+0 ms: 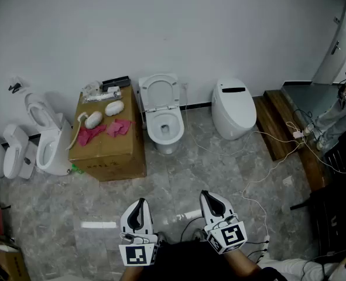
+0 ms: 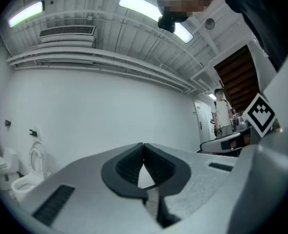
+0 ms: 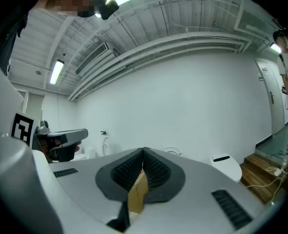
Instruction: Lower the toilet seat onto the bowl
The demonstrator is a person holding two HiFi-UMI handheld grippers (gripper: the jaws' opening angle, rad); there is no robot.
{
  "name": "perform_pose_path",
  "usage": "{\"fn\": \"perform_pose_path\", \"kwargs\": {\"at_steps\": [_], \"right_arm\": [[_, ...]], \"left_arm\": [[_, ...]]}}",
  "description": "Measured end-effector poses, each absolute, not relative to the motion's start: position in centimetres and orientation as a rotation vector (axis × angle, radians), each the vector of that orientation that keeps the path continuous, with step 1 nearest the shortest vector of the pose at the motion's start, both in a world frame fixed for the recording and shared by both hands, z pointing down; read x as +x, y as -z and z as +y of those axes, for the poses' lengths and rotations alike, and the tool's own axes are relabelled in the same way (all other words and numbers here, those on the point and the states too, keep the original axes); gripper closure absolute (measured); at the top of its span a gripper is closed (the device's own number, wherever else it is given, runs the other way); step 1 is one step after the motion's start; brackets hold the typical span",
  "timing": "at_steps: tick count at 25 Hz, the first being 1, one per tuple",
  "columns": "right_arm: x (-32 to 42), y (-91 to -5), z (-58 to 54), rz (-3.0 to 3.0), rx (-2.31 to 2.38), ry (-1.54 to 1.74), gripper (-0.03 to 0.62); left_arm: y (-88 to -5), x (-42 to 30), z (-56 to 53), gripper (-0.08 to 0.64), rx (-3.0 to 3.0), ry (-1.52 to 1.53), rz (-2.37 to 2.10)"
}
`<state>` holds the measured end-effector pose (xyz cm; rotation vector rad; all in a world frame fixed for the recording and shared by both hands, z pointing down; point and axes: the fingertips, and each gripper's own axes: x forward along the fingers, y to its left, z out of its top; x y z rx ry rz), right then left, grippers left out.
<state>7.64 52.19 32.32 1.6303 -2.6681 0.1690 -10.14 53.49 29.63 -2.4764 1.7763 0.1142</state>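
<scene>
A white toilet [image 1: 164, 127] stands against the back wall in the head view. Its seat and lid [image 1: 159, 91] are upright, leaning on the wall above the open bowl [image 1: 167, 124]. Both grippers are held low near my body, well short of the toilet across the marble floor. My left gripper [image 1: 140, 202] is shut with nothing in it; in its own view the pads [image 2: 134, 162] meet tip to tip. My right gripper [image 1: 206, 194] is shut and empty too, and the raised seat [image 3: 173, 151] shows just past its closed tips [image 3: 144, 151].
A cardboard box [image 1: 111, 148] with pink cloths and white items stands left of the toilet. A closed white toilet [image 1: 233, 107] stands to the right, other toilets [image 1: 47, 136] at far left. Wooden steps [image 1: 281, 124], floor cables [image 1: 260, 174] and a person [image 1: 336, 110] are on the right.
</scene>
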Motion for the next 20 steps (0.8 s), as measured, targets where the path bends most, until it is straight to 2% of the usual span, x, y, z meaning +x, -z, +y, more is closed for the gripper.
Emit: {"fn": "perform_pose_path", "kwargs": {"at_steps": [20], "right_arm": [[10.7, -32.2, 53.1, -2.695, 1.631, -0.168, 0.566]], "left_arm": [[-30.0, -7.4, 54.4, 0.551, -2.466, -0.123, 1.809]]}}
